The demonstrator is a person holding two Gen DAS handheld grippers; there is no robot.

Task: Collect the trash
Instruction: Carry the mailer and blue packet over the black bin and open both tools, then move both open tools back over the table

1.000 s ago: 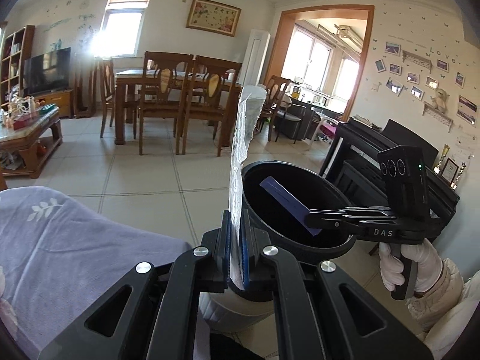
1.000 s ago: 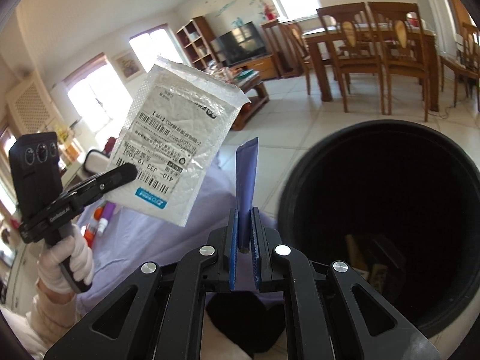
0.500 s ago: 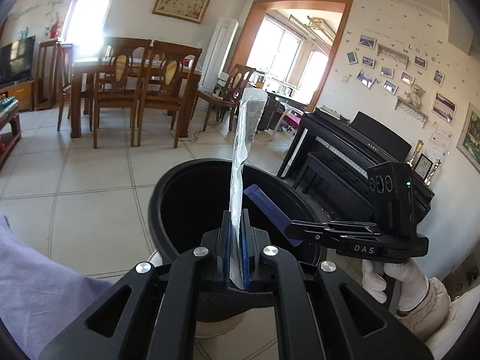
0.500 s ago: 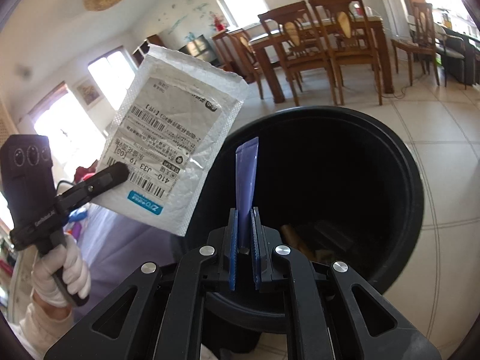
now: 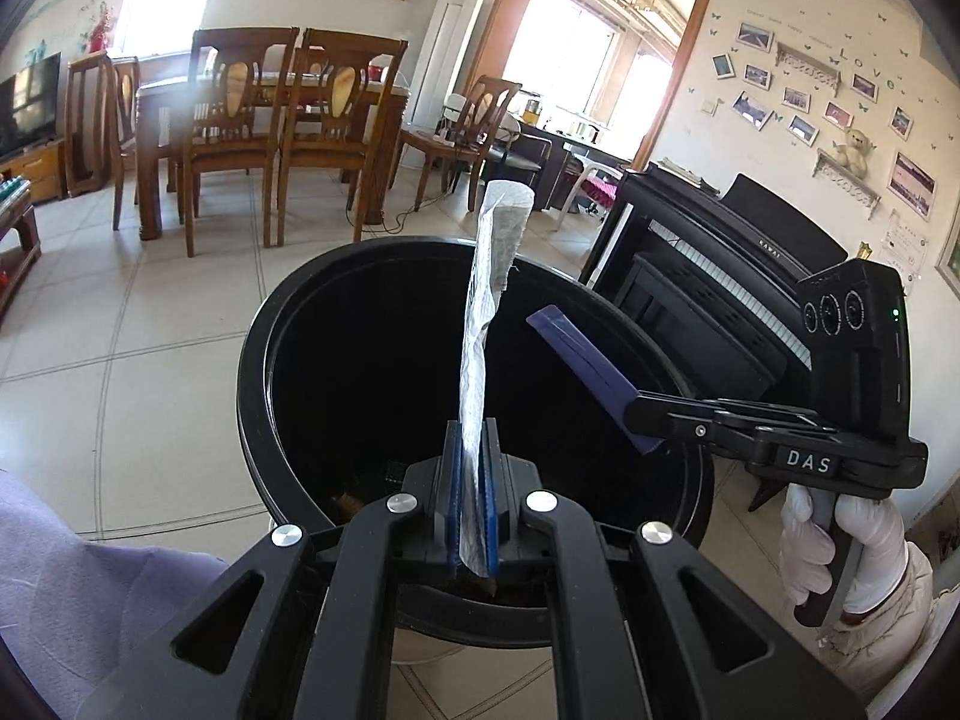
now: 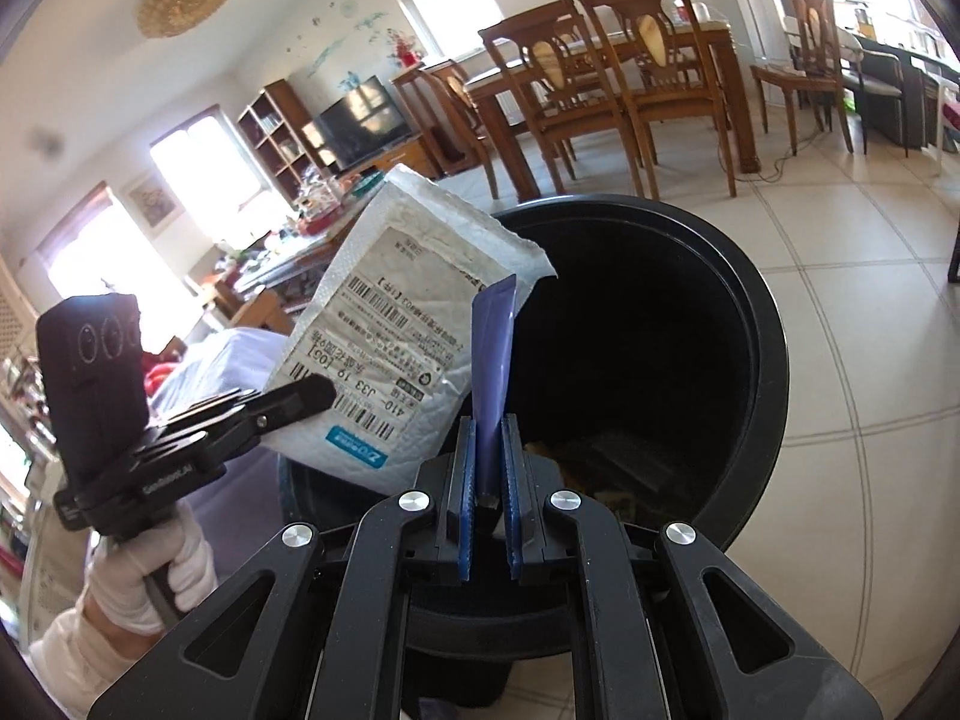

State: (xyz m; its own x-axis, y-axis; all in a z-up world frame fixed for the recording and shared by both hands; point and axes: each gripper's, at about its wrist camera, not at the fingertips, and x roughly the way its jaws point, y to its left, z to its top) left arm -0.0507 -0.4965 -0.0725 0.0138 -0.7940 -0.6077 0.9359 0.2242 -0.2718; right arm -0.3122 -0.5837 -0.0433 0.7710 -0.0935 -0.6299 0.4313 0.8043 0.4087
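The left gripper point(image 5: 472, 516) clamps the lower edge of a white padded mailer point(image 6: 408, 348) with a printed shipping label, holding it upright over the mouth of the round black plastic bin point(image 5: 252, 360). The right gripper point(image 6: 487, 510) pinches a flat dark-blue sachet point(image 6: 495, 372) (thin, standing on end between the blue pads), also above the bin opening. Some trash point(image 6: 606, 468) lies at the bin's bottom. White-gloved hands hold both handles.
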